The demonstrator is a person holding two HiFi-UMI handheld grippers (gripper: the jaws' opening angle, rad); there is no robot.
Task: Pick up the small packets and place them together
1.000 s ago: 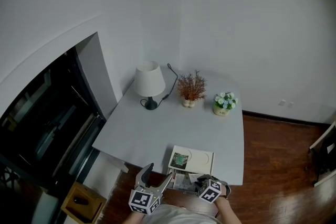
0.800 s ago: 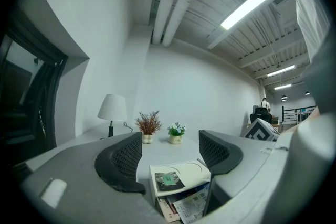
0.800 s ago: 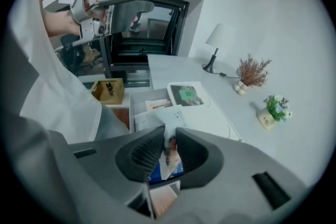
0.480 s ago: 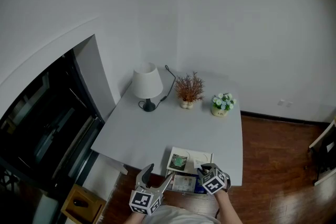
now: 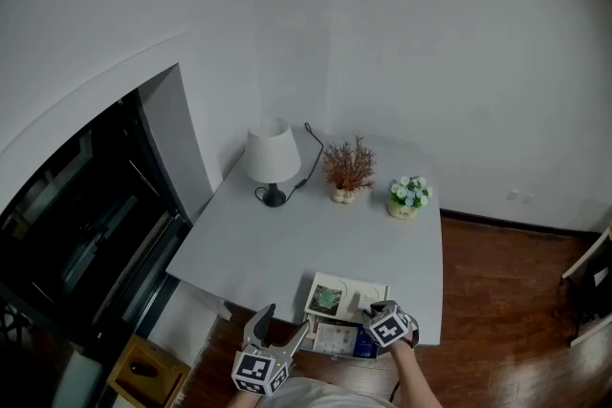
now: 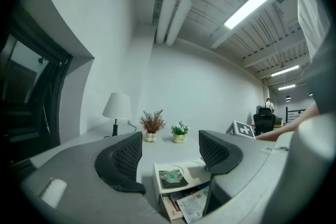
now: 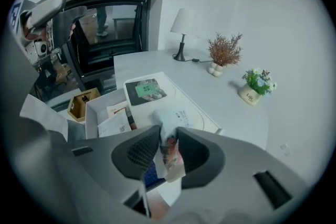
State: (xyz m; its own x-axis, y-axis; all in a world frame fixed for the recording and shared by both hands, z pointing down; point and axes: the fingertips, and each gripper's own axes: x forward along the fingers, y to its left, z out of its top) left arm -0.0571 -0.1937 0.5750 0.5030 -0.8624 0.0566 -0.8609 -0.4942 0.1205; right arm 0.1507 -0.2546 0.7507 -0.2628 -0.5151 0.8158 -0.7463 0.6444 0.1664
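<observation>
At the table's [image 5: 287, 234] near edge, over the open box [image 7: 100, 110] of packets: my right gripper [image 7: 168, 149], jaws just easing apart, pads pressing one small white packet [image 7: 167, 126]. My left gripper [image 6: 170, 152] beside it, level, jaws wide apart, empty.

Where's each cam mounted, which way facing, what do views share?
Head view: on the head, steeply down at the table; left hand-held gripper, right hand-held gripper at bottom.
Left gripper view: rides its gripper, level across the table; open jaws show.
Right gripper view: rides its gripper, tilted down at the box; jaws, just opening, on a packet.
Shared: lamp, box.
</observation>
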